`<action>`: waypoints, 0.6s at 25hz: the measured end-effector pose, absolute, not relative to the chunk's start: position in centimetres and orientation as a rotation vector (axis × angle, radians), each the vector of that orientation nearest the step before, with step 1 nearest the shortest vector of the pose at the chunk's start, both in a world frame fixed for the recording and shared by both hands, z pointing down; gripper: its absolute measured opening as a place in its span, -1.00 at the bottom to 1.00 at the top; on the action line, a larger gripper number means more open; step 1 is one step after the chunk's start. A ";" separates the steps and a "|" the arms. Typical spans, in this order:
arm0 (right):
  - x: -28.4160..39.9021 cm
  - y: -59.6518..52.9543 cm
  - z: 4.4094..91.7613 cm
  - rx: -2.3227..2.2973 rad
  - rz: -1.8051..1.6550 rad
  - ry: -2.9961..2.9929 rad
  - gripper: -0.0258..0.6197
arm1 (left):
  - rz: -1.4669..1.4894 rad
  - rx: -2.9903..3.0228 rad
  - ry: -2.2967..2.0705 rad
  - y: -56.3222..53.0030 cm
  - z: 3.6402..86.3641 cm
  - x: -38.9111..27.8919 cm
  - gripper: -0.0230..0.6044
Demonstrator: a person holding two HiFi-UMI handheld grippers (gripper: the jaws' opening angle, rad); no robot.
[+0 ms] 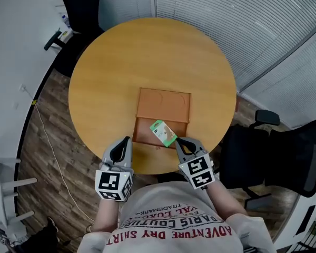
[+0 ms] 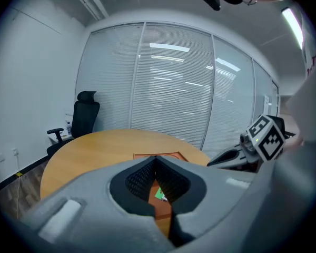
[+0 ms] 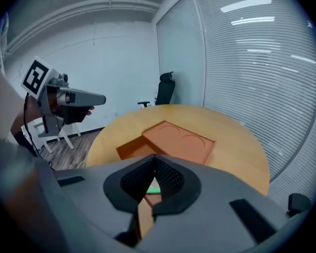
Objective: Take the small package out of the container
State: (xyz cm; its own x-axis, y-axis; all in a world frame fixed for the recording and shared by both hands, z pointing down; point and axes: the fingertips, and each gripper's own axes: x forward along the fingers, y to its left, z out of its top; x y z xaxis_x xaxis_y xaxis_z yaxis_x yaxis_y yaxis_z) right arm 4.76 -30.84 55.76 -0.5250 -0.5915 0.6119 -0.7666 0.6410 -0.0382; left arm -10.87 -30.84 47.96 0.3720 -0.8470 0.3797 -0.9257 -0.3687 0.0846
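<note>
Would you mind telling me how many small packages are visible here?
1. The small package is pinched in the shut right gripper, at the near, open end of the container on the table. Part of the container's inside is covered by it, so another could be hidden.

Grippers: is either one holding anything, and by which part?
The right gripper is shut on the small green package, pinching the end nearest the person. The left gripper holds nothing.
</note>
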 end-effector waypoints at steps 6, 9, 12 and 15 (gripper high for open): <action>3.1 -32.5 59.8 0.895 0.475 -2.188 -0.45 | 0.400 2.319 -1.547 -33.9 49.1 -11.4 -0.90; 1.9 -33.0 61.4 0.856 0.478 -2.137 -0.14 | 0.397 2.313 -1.538 -34.8 49.4 -12.2 -0.90; 1.0 -33.4 63.1 0.821 0.495 -2.069 0.05 | 0.404 2.328 -1.502 -35.6 49.7 -12.7 -0.90; 0.1 -34.4 64.7 0.811 0.519 -2.000 0.12 | 0.405 2.356 -1.460 -36.5 49.7 -13.6 -0.90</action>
State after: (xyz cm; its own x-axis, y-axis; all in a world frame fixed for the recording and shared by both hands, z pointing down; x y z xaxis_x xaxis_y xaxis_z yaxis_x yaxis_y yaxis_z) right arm 0.07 -34.39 64.69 -0.3900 -0.3418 0.8550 -0.7145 0.6981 -0.0469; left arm -13.62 -36.51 49.71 0.4315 -0.8032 0.4108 -0.9000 -0.4147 0.1345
